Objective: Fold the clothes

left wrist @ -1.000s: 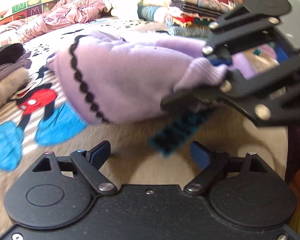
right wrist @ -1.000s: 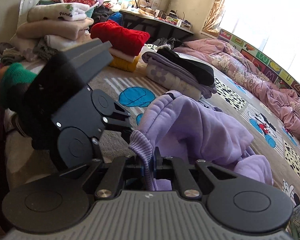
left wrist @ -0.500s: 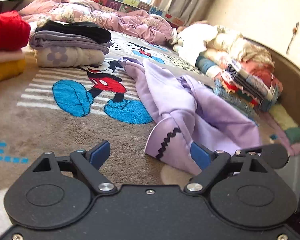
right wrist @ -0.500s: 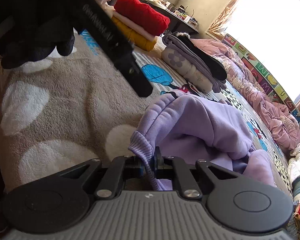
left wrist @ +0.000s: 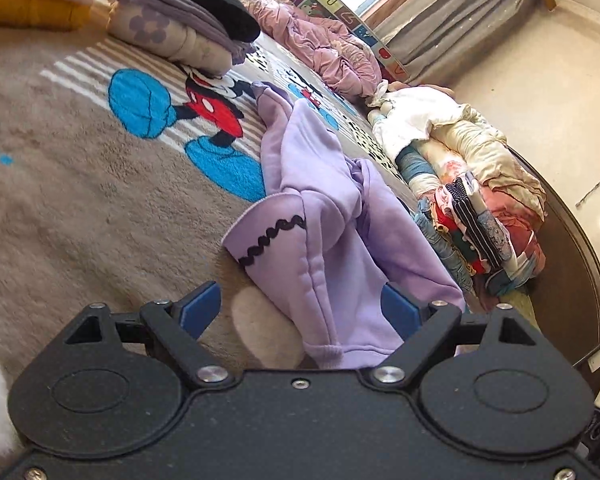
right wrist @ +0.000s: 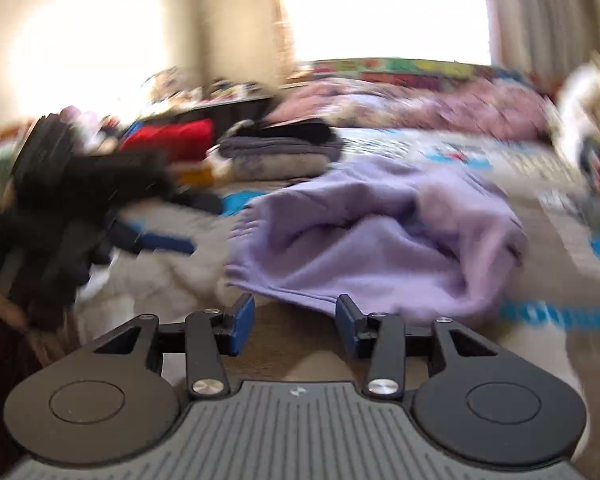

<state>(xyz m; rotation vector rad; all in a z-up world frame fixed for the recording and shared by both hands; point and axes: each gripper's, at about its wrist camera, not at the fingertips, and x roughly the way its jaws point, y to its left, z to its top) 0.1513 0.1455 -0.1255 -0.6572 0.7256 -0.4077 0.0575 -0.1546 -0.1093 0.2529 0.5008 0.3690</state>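
a bedroom in a home. the work surface is a bed spread with a plush cartoon-mouse blanket (left wrist: 79,200), with a crumpled pink quilt (left wrist: 324,44) toward the window, where grey curtains (left wrist: 452,20) hang beside bright daylight. folded clothes stacks (left wrist: 187,28) and a heap of unsorted laundry (left wrist: 468,200) sit on the bed, edged by a dark wooden bed frame (left wrist: 572,300) against a cream wall.

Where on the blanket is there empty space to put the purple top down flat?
The widest bare patch is the brown blanket left of the purple top, below the blue-and-red cartoon mouse. It is crowded to the right by the mixed clothes heap, and at the back by the folded grey-and-black stack.
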